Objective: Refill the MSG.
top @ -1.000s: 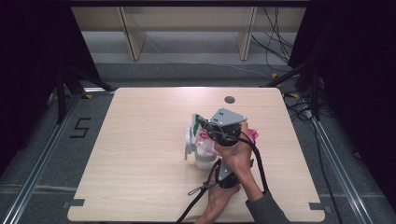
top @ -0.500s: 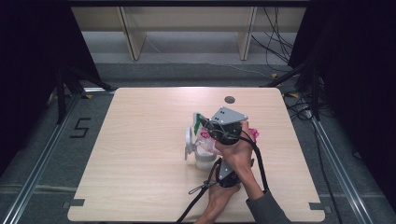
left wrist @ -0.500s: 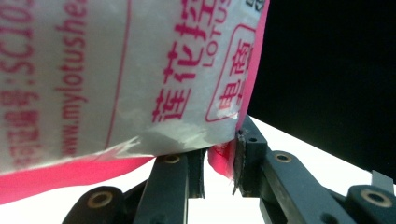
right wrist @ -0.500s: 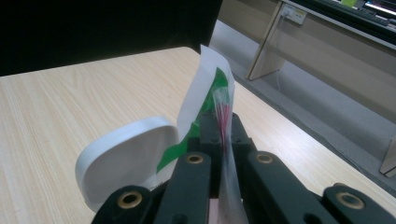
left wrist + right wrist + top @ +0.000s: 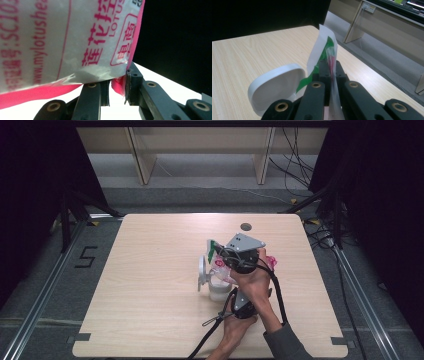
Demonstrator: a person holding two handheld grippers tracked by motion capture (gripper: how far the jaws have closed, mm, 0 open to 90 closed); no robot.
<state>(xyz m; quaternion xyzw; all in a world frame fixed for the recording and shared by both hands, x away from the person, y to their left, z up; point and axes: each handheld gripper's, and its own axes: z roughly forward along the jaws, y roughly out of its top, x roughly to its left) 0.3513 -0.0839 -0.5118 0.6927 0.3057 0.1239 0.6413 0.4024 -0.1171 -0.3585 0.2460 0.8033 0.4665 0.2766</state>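
A pale wooden surface (image 5: 150,285) is seen from above, with the person's forearms coming in at the bottom edge, right of centre.

Leftmost of the things near the middle is a white tub with its rounded lid (image 5: 202,272) standing open on edge. In the right gripper view the same lid (image 5: 275,87) sits low at the left, just beside the jaws.

Just right of the lid is a white and green packet (image 5: 212,250), upright. Against it lies a clear bag (image 5: 222,266) printed in pink.

The left hand-held gripper (image 5: 243,306) lies low, near the front edge of the surface, in the person's hand. In its own view the bag (image 5: 65,40) hangs close overhead, and its pink bottom edge drops between the two jaws, which stand a little apart; I cannot tell whether they pinch it.

The right hand-held gripper (image 5: 231,262) sits above the tub, its grey plate on top. In its own view the jaws are closed on a thin fold of the bag (image 5: 331,65), with the packet (image 5: 320,53) rising just behind them.

A small dark hole (image 5: 245,226) marks the surface farther back.
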